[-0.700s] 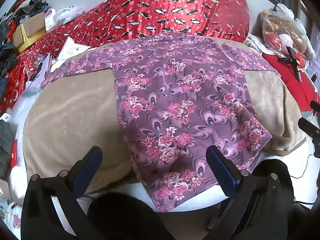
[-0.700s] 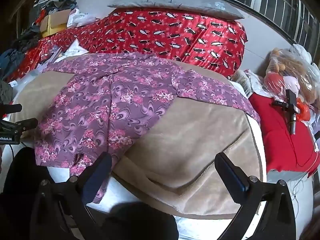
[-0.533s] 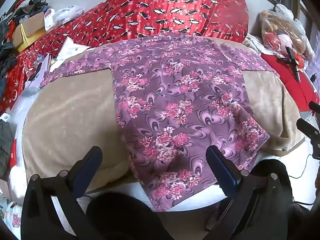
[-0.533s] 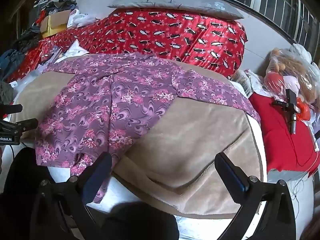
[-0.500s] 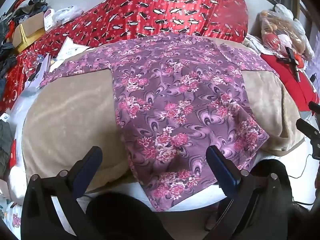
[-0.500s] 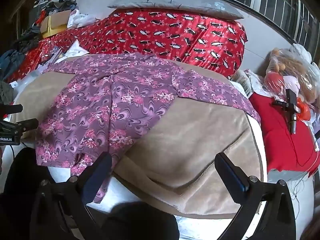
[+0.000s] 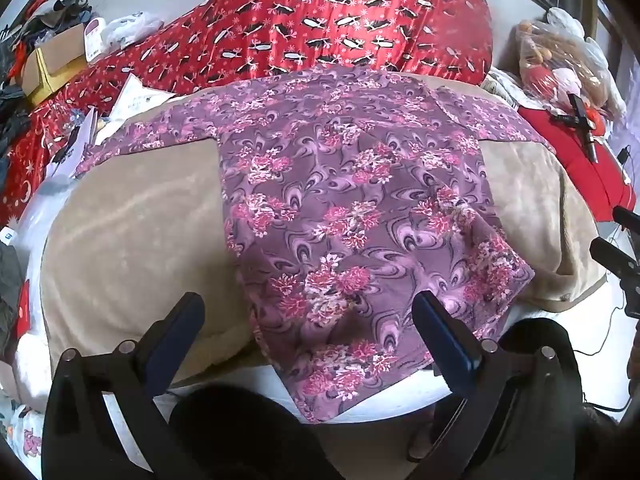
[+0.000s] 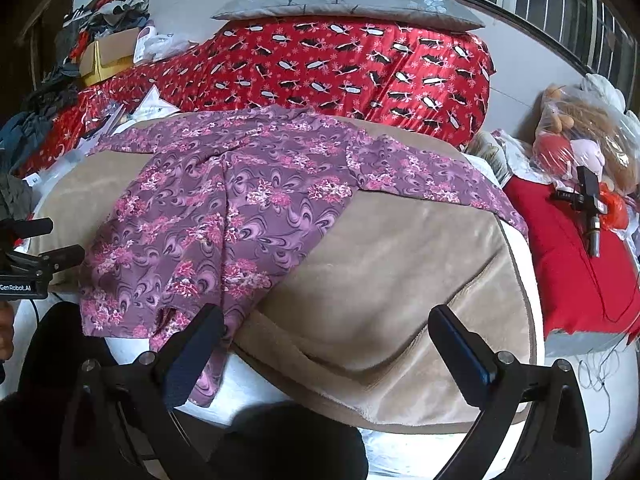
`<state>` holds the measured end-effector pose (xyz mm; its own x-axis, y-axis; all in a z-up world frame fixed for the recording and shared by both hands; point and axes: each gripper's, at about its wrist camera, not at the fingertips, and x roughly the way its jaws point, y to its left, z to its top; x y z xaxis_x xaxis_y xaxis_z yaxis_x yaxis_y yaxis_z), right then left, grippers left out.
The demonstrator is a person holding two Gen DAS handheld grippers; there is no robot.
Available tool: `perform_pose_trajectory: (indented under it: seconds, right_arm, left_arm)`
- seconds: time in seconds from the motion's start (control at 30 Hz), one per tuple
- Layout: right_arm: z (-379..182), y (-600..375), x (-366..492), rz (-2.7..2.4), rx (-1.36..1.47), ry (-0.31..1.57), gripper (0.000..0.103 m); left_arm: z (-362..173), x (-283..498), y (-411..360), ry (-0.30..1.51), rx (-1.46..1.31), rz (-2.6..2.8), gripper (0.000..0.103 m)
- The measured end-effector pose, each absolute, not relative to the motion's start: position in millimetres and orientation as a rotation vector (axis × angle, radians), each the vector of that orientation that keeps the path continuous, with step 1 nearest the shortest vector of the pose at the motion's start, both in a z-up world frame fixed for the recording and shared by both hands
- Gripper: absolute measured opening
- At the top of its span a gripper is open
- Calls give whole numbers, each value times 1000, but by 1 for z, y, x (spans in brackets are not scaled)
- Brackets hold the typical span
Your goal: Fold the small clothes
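Left wrist view, left to right. Upper left: a cardboard box [image 7: 54,66] and loose papers [image 7: 136,98] lie on the red patterned quilt [image 7: 340,20], clear of the work area. Centre: the purple floral shirt [image 7: 352,208] is spread flat on the tan blanket [image 7: 132,232] covering the bed, both sleeves stretched out sideways and the hem hanging over the near edge. Judged: laid out this way so that sleeves and sides can be folded inward; no fold is yet made. Lower frame: the left gripper [image 7: 308,316] hovers above the hem, jaws wide apart, nothing between them. Right: a red cushion [image 7: 580,160] and a bagged soft toy [image 7: 560,68].

Right wrist view: the right gripper [image 8: 326,334] hangs over bare blanket beside the shirt's lower corner, jaws likewise wide apart and empty. Judged: each gripper is positioned to take one side of the shirt.
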<state>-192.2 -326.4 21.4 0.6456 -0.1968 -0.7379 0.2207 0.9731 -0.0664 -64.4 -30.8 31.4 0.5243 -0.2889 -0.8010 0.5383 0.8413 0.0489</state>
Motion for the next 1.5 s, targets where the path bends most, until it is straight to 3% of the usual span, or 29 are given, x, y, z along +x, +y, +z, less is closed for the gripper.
perform_pose_trajectory:
  seconds: [0.67,0.73,0.87,1.17,1.2,1.27,1.3,1.33,1.37,1.4,1.43,1.5]
  right_arm:
    - [16,-328,-187,-222,50,840,101]
    - [14,-331,-184,-217,62,847,98]
    - [4,-352,-177,-197,178,897,82]
    - [-44,-367,-138,-70,424,1032,77]
    - [-50,-363,-133,-62,424,1064,71]
    - [-61,-353,-122,-9,450,1099,66]
    - [-66,-348,-118,15,463,1105,54]
    - [-68,-344,-114,33,475,1101,48]
    - [-70,-339,-113,47,478,1096,39]
    - [-69,-336,-113,51,469,1083,18]
    - [-65,-333,-114,56,452,1057,5]
    - [-50,-335,-120,73,446,998,5]
  left_arm:
    - [21,-44,-25,930,285,-484,103]
    - [19,-33,-18,959,255,-469,103]
    - [8,-7,3,1048,219,-406,103]
    - [-45,-10,-9,1346,139,-556,102]
    - [-46,-13,-12,1346,138,-561,98]
    - [-45,-15,-15,1341,147,-562,73]
    - [-43,-15,-15,1332,145,-558,64]
    - [-41,-16,-14,1329,140,-560,43]
    - [-38,-13,-12,1323,129,-559,26]
    - [-35,-11,-7,1313,108,-554,18]
    - [-32,-6,-2,1309,75,-564,4]
    - [-22,0,11,1307,-6,-581,3]
